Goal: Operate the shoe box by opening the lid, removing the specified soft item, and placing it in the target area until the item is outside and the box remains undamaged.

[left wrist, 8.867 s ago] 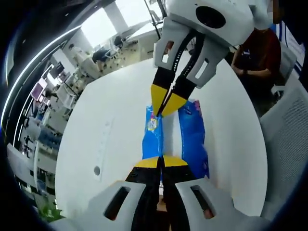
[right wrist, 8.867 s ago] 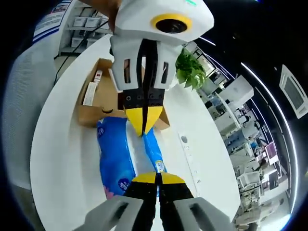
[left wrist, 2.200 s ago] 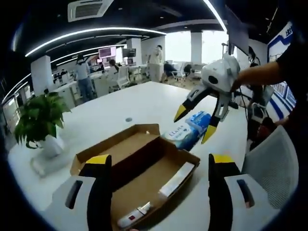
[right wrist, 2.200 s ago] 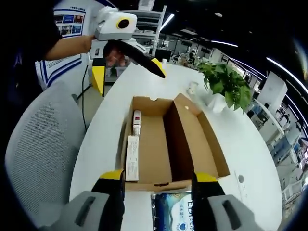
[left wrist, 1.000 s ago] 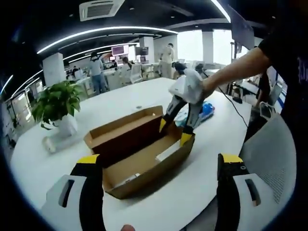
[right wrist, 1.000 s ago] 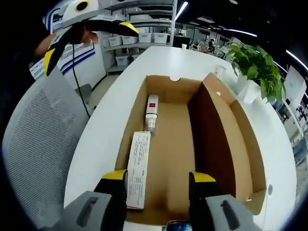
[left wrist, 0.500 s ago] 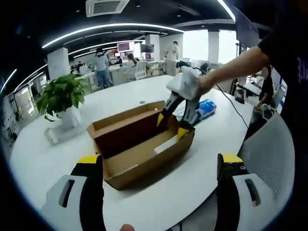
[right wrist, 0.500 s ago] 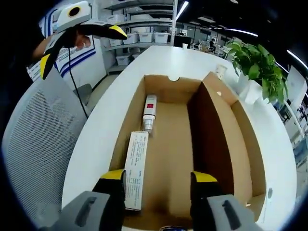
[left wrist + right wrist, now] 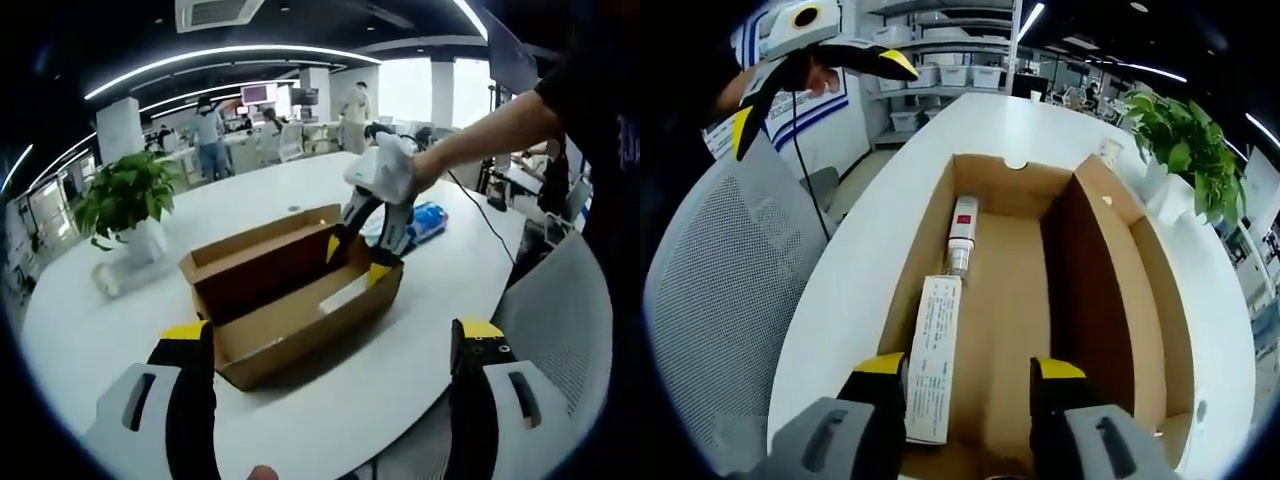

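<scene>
My right gripper [image 9: 966, 372], jaws wide and empty, hangs over the open brown cardboard shoe box [image 9: 1095, 290]; long white carton [image 9: 934, 358] lies lengthwise under my left jaw; left gripper [image 9: 330, 340] wide too.

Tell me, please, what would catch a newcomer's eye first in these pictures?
The open cardboard box in the middle of the white table, with the right tongs dipping, open, over its far end. Inside the box, along one wall, lie a long white carton and a small tube. A blue packet lies on the table beyond the box, and a potted plant stands to the side.
</scene>
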A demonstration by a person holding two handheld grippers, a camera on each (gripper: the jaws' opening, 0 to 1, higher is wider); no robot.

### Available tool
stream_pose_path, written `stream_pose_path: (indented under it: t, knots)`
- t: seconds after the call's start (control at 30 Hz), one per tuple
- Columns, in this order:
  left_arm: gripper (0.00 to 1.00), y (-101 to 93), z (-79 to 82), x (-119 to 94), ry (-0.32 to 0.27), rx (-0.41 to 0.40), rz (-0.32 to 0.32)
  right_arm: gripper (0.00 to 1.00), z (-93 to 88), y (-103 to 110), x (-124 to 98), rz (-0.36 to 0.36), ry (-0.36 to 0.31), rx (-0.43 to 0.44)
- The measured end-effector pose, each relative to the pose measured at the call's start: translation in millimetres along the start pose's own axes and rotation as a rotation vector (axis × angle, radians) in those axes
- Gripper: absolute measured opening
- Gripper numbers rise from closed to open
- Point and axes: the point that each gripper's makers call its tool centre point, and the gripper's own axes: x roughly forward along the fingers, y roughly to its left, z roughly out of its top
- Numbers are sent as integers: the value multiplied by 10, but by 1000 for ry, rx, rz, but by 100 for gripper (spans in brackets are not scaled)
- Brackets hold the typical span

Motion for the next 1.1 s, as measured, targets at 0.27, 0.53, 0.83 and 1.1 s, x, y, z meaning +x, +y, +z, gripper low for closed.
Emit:
stream_pose_path:
  t: [0.27, 0.53, 0.83, 1.1]
  knots:
    - [98, 12, -41, -26, 5, -10, 8, 39, 55, 12, 76, 5, -4, -6]
    - [97, 17, -86, -34, 10, -22, 12, 29, 97, 70, 155, 20, -9, -29]
    - [97, 9, -136, -34, 17, -29, 12, 16, 92, 132, 190, 29, 6, -25]
    - [97, -6, -147, -45, 17, -28, 10, 15, 77, 129, 165, 18, 16, -42]
